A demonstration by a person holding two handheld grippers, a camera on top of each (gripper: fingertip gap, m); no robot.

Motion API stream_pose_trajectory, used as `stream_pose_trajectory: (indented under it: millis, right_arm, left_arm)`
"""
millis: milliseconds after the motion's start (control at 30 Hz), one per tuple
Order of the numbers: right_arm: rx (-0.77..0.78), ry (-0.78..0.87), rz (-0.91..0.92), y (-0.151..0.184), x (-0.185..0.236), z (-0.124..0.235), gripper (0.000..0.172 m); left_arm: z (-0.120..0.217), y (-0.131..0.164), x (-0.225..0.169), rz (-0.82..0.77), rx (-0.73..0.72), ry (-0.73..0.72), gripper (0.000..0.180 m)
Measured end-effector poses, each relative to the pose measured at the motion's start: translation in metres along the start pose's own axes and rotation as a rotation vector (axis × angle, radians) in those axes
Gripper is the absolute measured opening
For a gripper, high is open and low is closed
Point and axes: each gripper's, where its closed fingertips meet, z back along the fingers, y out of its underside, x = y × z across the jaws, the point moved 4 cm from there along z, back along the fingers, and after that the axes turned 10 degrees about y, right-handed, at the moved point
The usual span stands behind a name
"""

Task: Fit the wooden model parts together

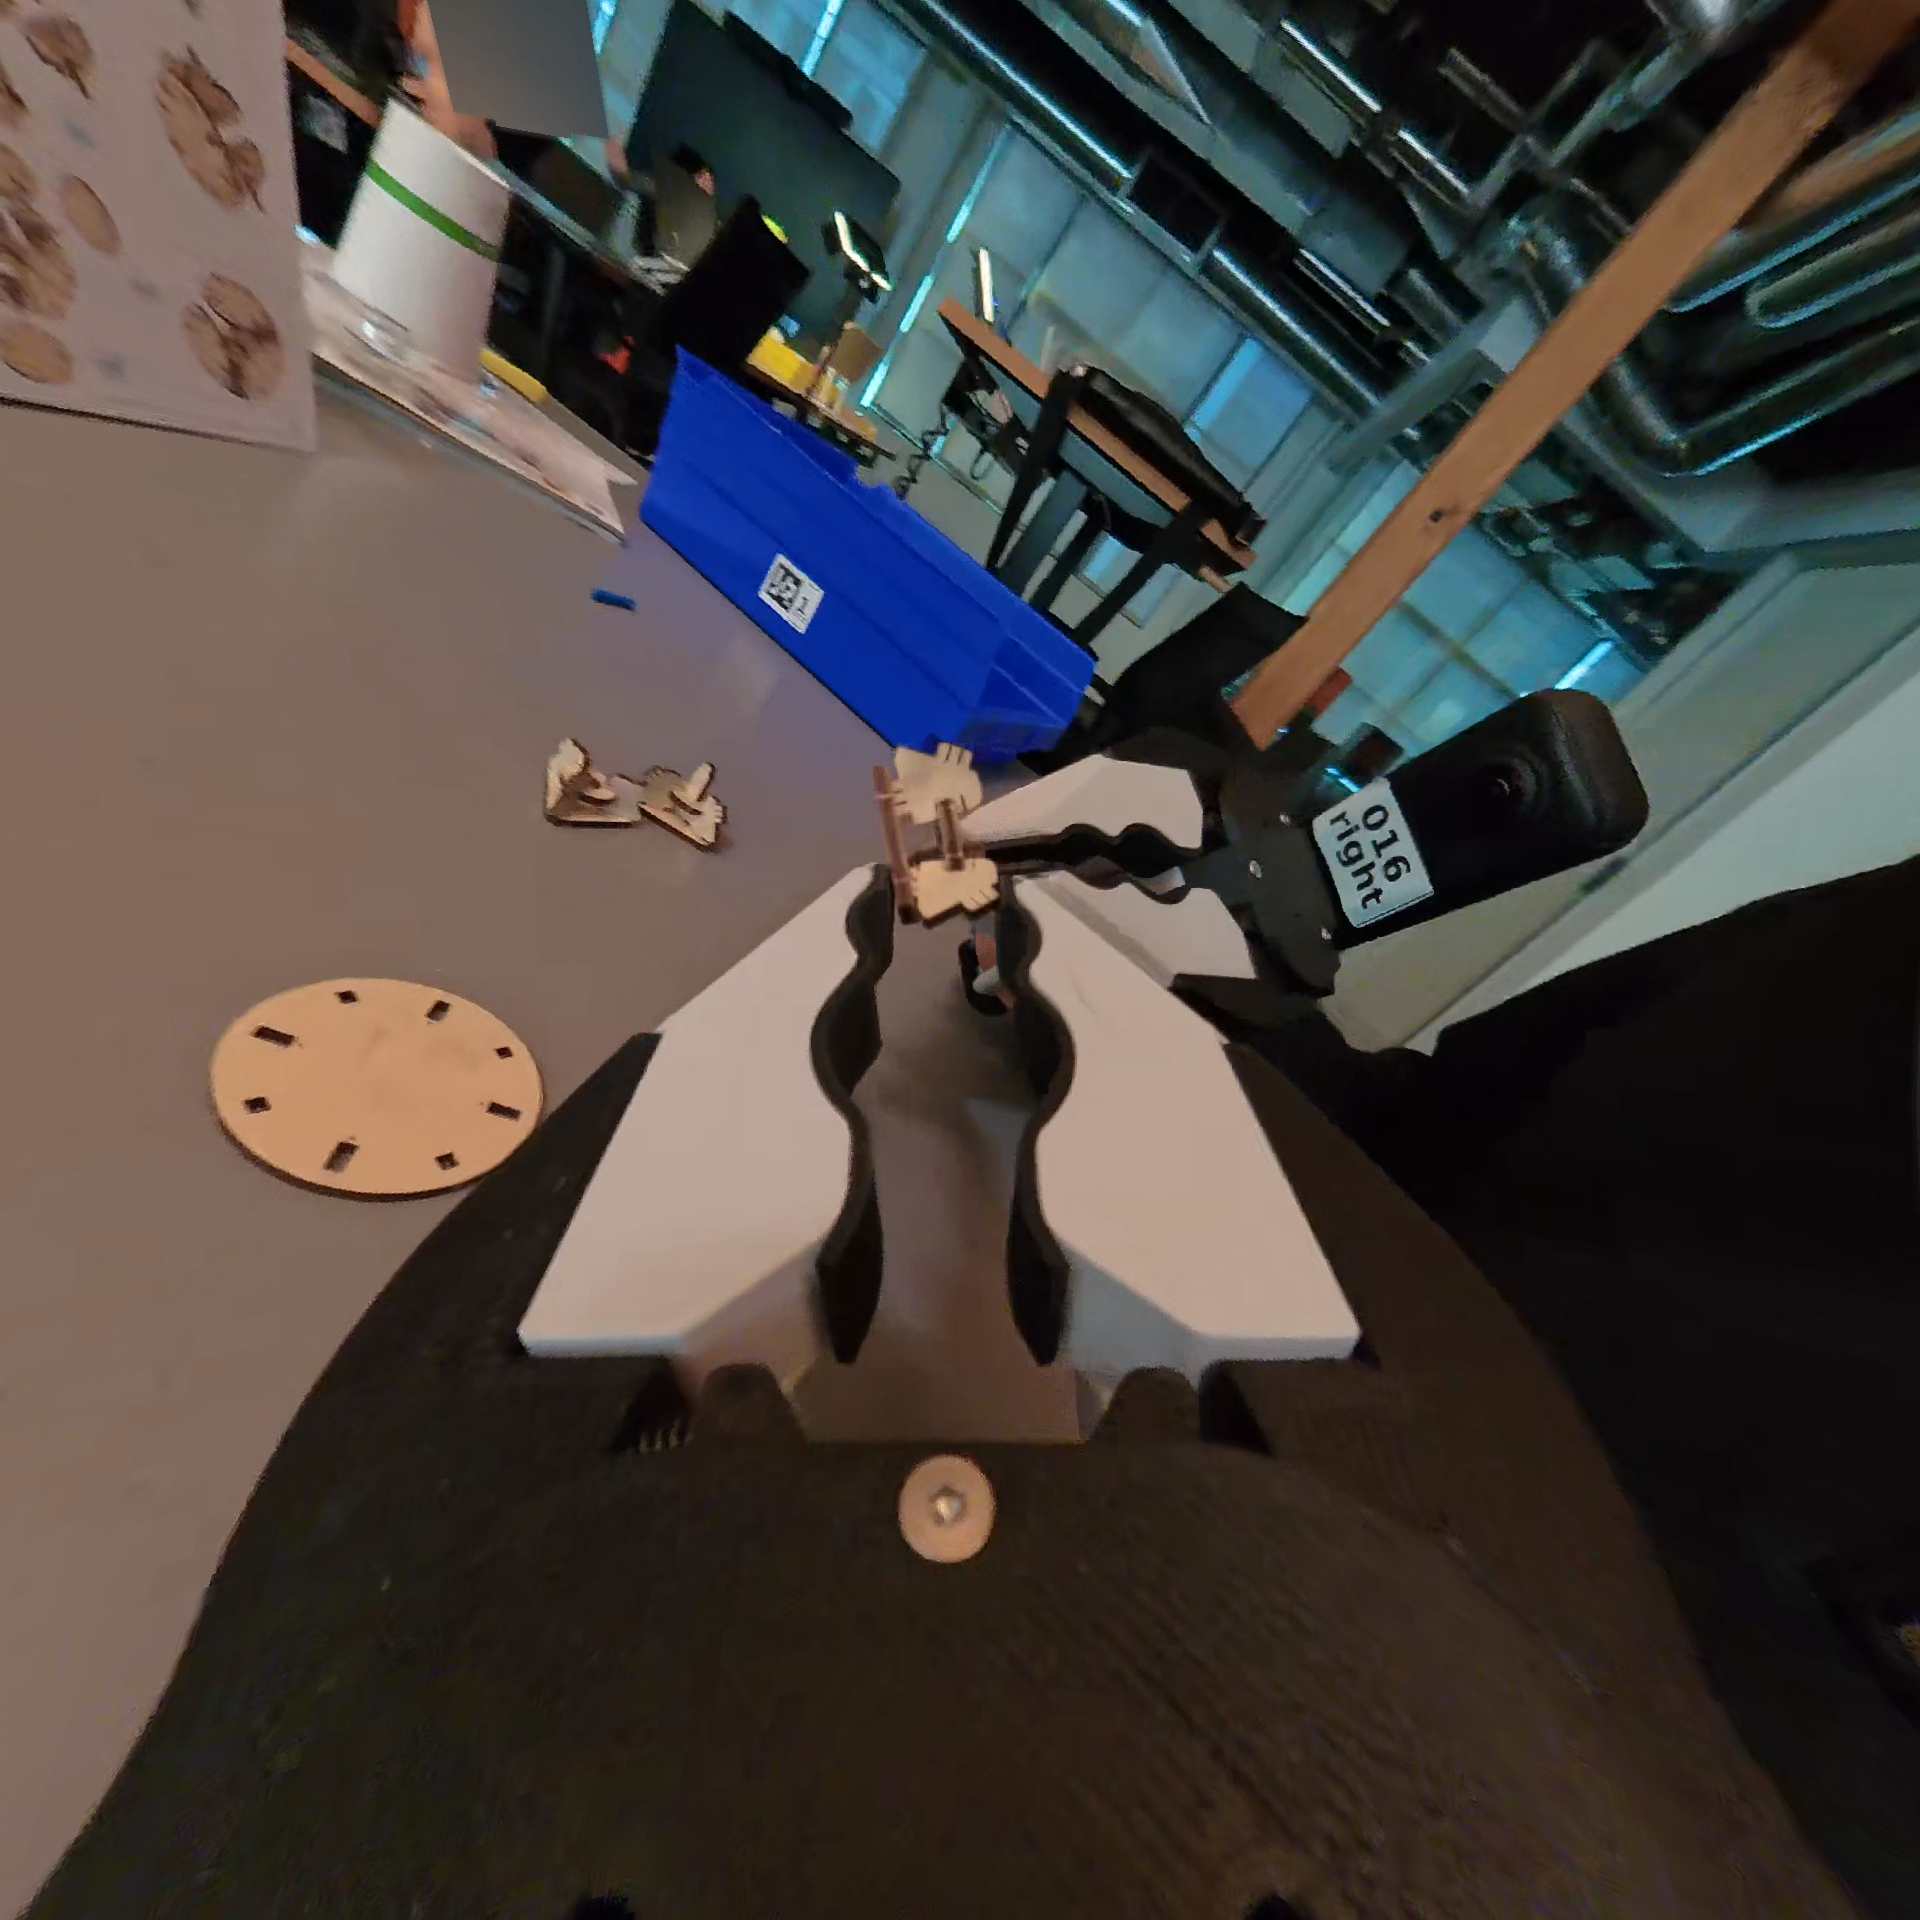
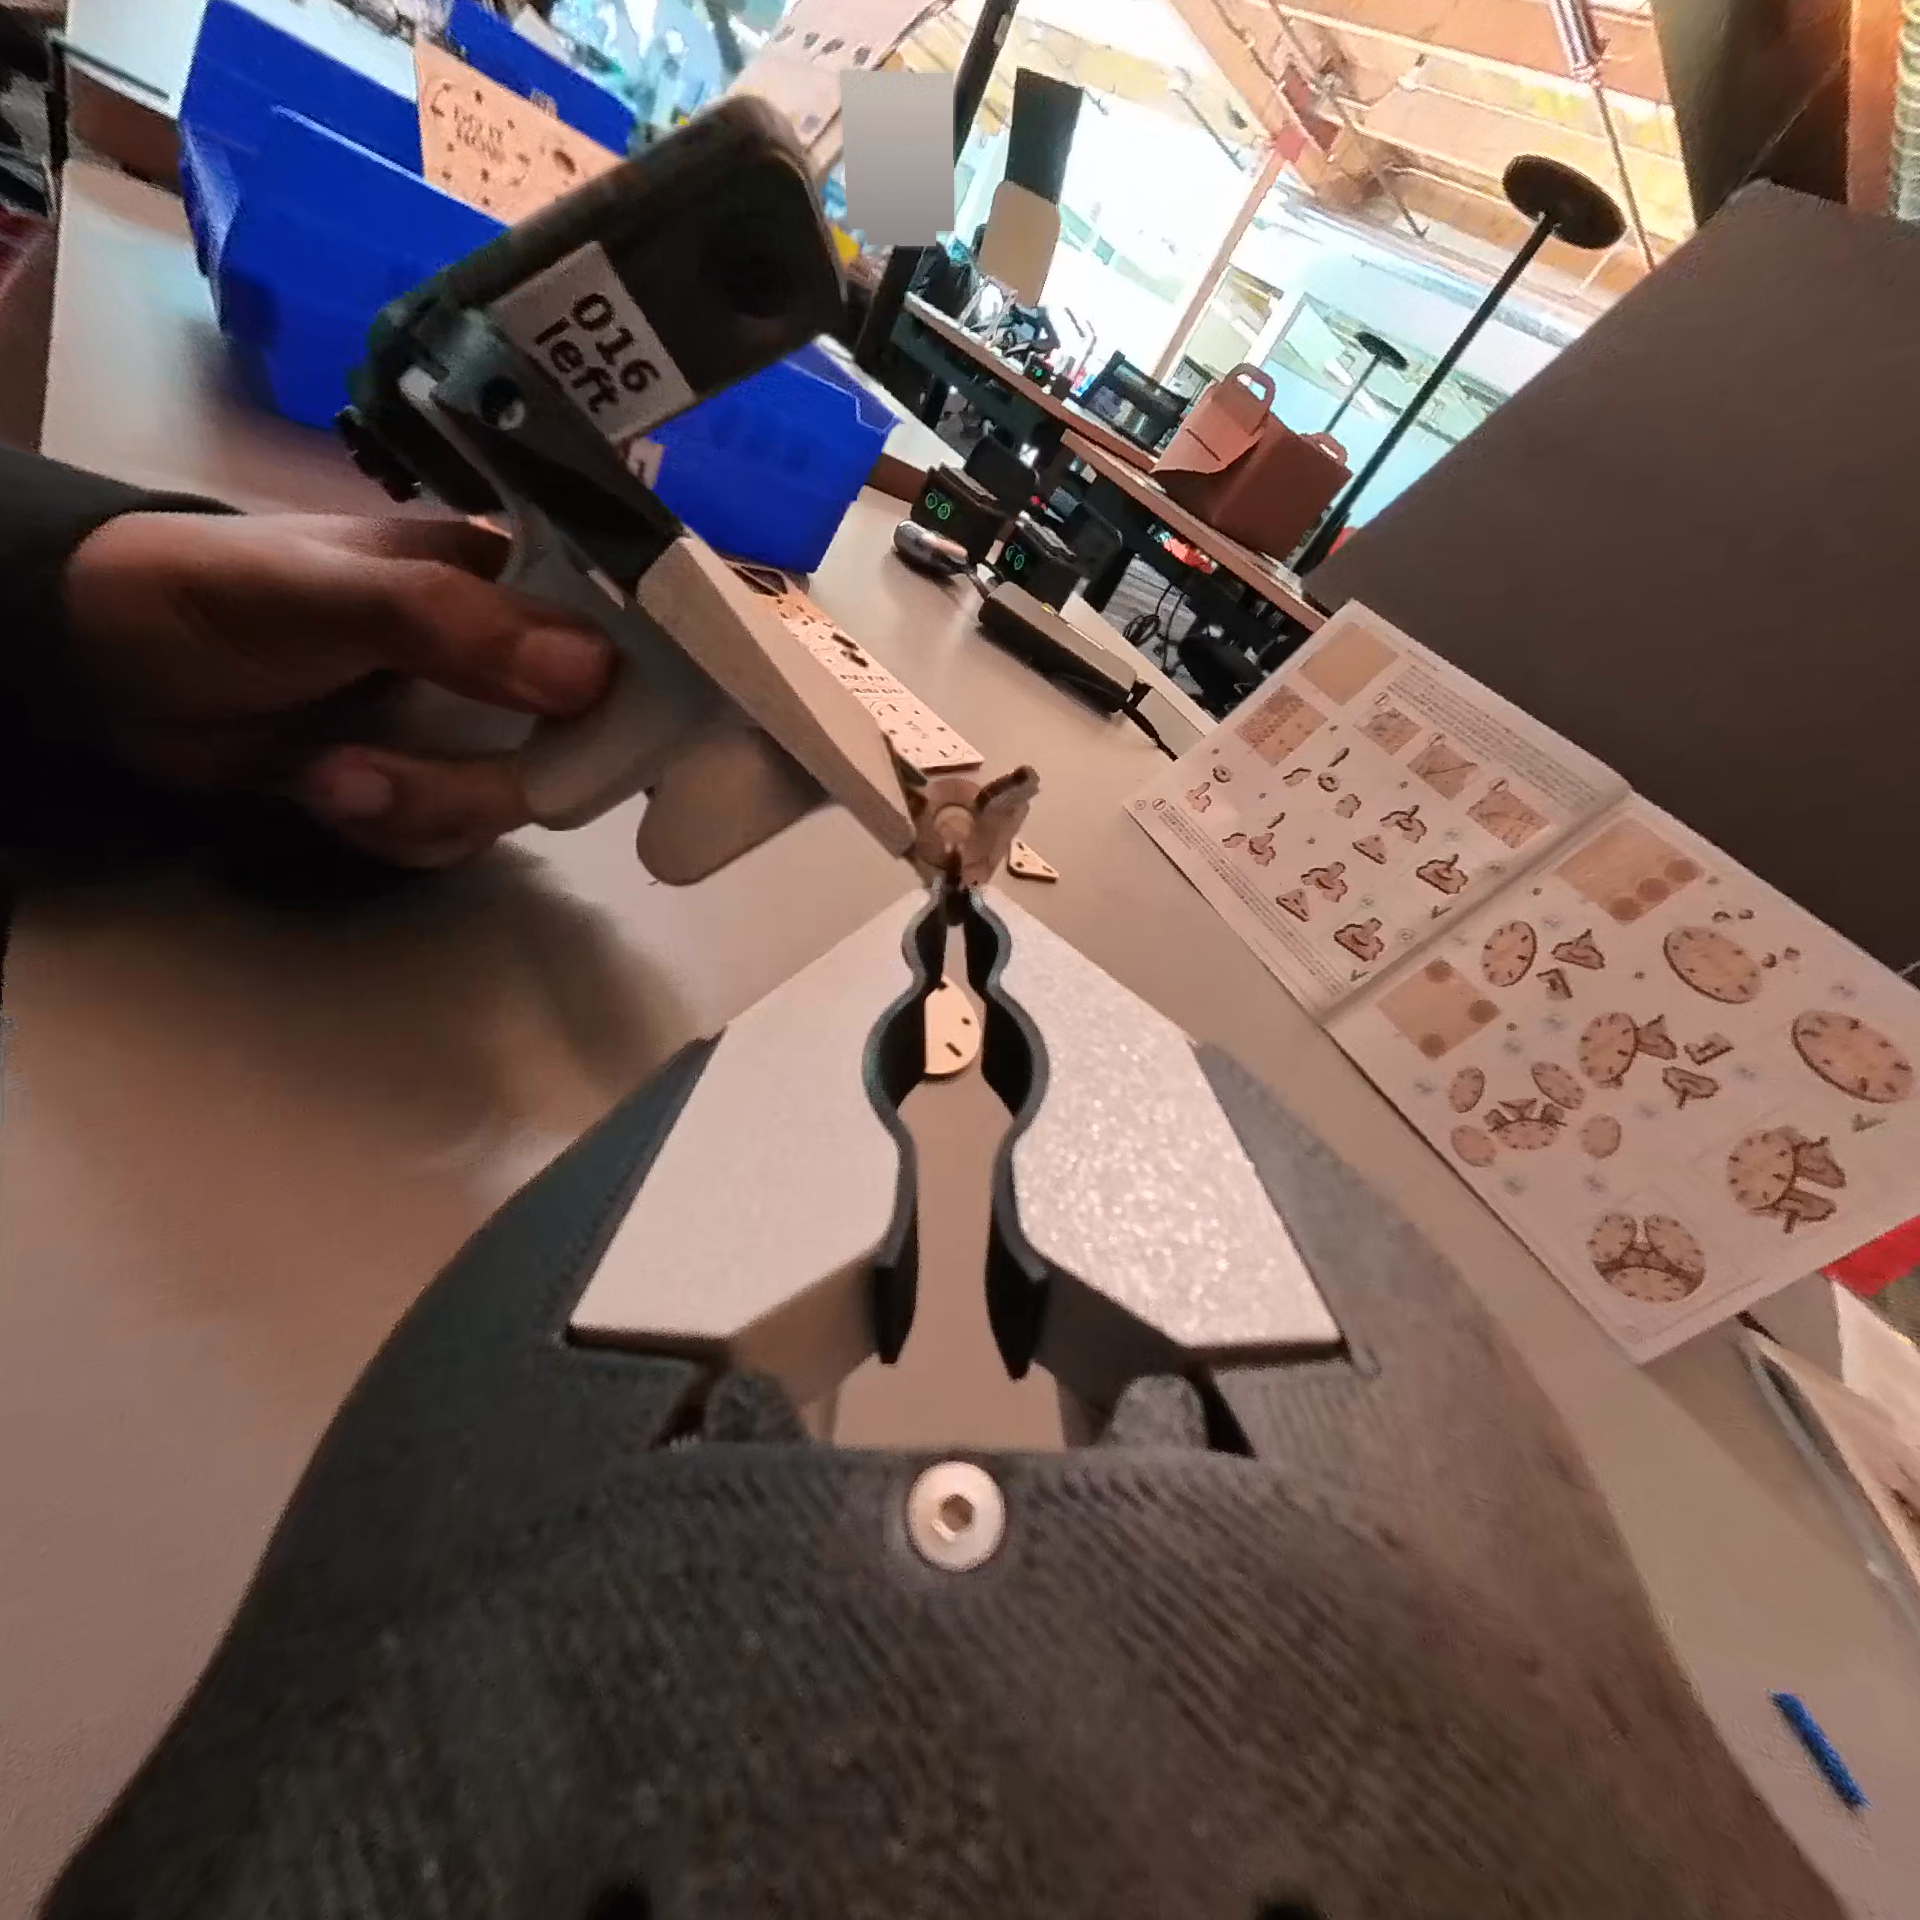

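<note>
A small wooden assembly (image 1: 940, 831), two cloud-shaped pieces joined by pegs, hangs in the air between both grippers. My left gripper (image 1: 948, 899) has its two pads against the sides of the lower piece. My right gripper (image 1: 997, 857) comes in from the right, and its fingers are shut on the same assembly. In the right wrist view the right gripper (image 2: 951, 904) pinches a thin edge of the assembly (image 2: 971, 821), and the left gripper (image 2: 909, 821), held by a hand (image 2: 312, 665), touches it from the left.
On the grey table lie a round slotted wooden disc (image 1: 376, 1086), two small wooden assemblies (image 1: 623, 795), a blue bin (image 1: 862, 582) and a small blue piece (image 1: 613, 600). An instruction sheet (image 2: 1558, 935), a triangular wooden piece (image 2: 1034, 862) and a perforated wooden sheet (image 2: 894, 717) lie beyond. Left and right tips are no more than a few centimetres apart.
</note>
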Motion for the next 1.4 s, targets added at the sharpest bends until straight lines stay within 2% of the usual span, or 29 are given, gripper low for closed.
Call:
stream_pose_trajectory:
  millis: [167, 267, 400, 600, 767, 867, 1100, 1400]
  right_arm:
    - [-0.005, 0.007, -0.020, 0.002, -0.003, 0.000, 0.003]
    - [-0.020, -0.004, -0.068, 0.001, -0.004, 0.000, 0.017]
    - [-0.059, -0.054, -0.252, -0.002, -0.012, 0.002, 0.033]
    - [-0.159, -0.225, -0.586, -0.013, -0.021, 0.007, 0.041]
    - [-0.168, -0.346, -0.673, -0.019, -0.013, 0.007, 0.049]
    - [-0.181, -0.373, -0.675, -0.024, -0.009, 0.011, 0.049]
    - [-0.246, -0.413, -0.788, -0.026, -0.020, 0.021, 0.035]
    - [-0.248, -0.484, -0.784, -0.029, -0.012, 0.023, 0.034]
  left_arm:
    - [0.001, -0.002, 0.000, -0.072, 0.009, -0.057, 0.017]
    - [0.004, -0.005, 0.002, -0.099, -0.010, -0.083, 0.017]
    - [0.005, -0.006, 0.001, -0.081, -0.023, -0.055, 0.017]
    - [0.010, -0.013, -0.007, 0.043, -0.138, 0.142, 0.016]
    - [0.004, -0.012, -0.019, 0.036, -0.134, 0.262, 0.016]
    - [-0.004, -0.007, -0.028, -0.013, -0.085, 0.308, 0.016]
    - [-0.018, 0.001, -0.039, -0.094, -0.027, 0.334, 0.017]
    - [-0.014, -0.004, -0.042, -0.118, -0.073, 0.337, 0.016]
